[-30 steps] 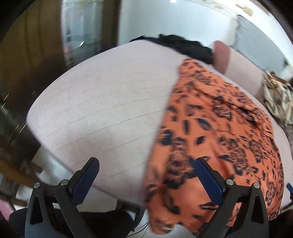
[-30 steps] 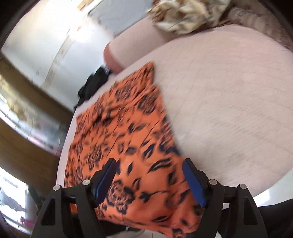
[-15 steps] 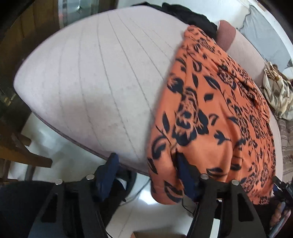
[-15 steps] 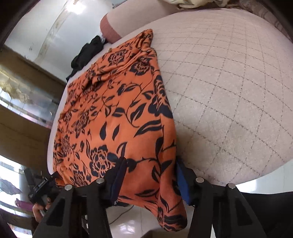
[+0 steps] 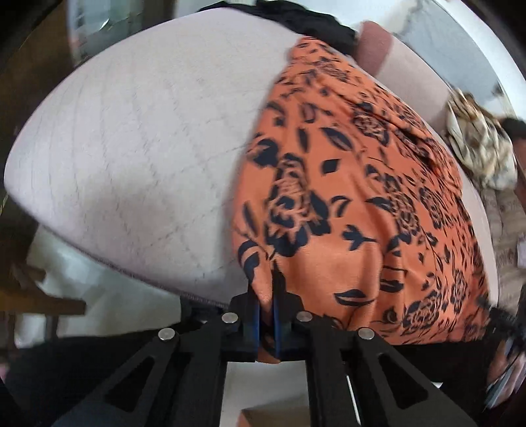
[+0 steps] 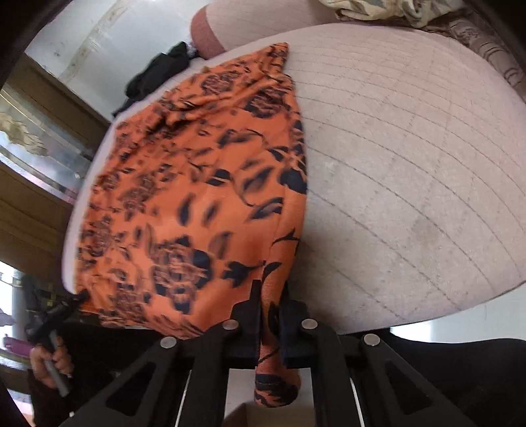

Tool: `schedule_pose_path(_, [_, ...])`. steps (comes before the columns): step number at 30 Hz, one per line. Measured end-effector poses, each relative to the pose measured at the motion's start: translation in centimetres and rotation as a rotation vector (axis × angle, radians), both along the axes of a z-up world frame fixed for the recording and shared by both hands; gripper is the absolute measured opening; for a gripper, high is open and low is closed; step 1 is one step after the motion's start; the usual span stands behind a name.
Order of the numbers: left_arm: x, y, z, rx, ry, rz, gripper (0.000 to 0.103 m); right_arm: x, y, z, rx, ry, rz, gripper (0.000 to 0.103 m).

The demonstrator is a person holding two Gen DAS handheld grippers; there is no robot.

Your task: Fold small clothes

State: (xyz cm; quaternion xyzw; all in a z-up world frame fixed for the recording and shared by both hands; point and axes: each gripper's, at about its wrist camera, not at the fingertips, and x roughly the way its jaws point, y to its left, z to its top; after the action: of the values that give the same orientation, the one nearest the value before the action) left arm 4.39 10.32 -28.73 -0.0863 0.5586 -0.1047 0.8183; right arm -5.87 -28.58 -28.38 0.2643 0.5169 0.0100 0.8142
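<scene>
An orange garment with a black flower print [image 5: 355, 184] lies spread on a pale quilted bed [image 5: 138, 157], its near hem hanging over the front edge. My left gripper [image 5: 267, 292] is shut on the hem's left corner, cloth pinched between the blue pads. In the right wrist view the same orange garment [image 6: 197, 184] fills the left half of the bed [image 6: 411, 184], and my right gripper [image 6: 271, 295] is shut on its right corner, a flap of cloth dangling below the jaws. The other gripper and the hand holding it [image 6: 49, 331] show at the far left.
A black garment [image 5: 312, 19] lies at the bed's far end beside a pink bolster [image 5: 374, 46]. A crumpled cream patterned cloth [image 5: 480, 147] sits to the right. White floor [image 5: 98, 279] shows below the bed edge; wooden furniture [image 6: 36, 203] stands beyond the left side.
Both grippers came down to the bed's front edge and closed from wide open onto the garment's two near hem corners, which now bunch between the pads.
</scene>
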Motion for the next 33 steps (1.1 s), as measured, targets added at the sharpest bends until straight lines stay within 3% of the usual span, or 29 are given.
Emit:
schedule_pose_path(5, [2.4,-1.0,2.6,-0.088,-0.038,-0.097,0.006,1.2,-1.8,3.8,0.147,-0.146,-0.012,0.007])
schedule_pose_path(10, [6.4,-0.9,6.2,-0.202,-0.101,-0.125,0.006,4.5,-4.2,7.1,0.253,-0.268,-0.058,0.006])
schedule_pose_path(14, [12.3,-1.0,9.1,-0.269,-0.148,-0.108,0.006,8.4,-5.5,8.1,0.274,-0.312,-0.087,0.006])
schedule_pose_path(18, [18.9,-1.6,10.7,-0.26,-0.178,-0.09,0.006,12.8,-7.8,8.1,0.3,-0.356,-0.138,0.006])
schedule_pose_path(23, [28.8,-4.5,9.7,-0.232,-0.198,-0.023,0.006,20.1,-11.9,5.9,0.378,-0.402,-0.276,0.006])
schedule_pose_path(27, [34.5,-6.6,6.2,-0.199,-0.191,0.068,0.007,26.6,-14.6,2.4,0.44,-0.364,-0.368,0.008])
schedule_pose_path(30, [36.2,-7.5,2.5,-0.162,-0.141,0.131,0.007,30.2,-15.5,-0.8,0.483,-0.282,-0.399,0.01])
schedule_pose_path(33, [35.0,-6.7,1.6,-0.243,-0.201,0.175,0.009,31.0,-16.7,-3.9,0.591,-0.235,-0.449,0.01])
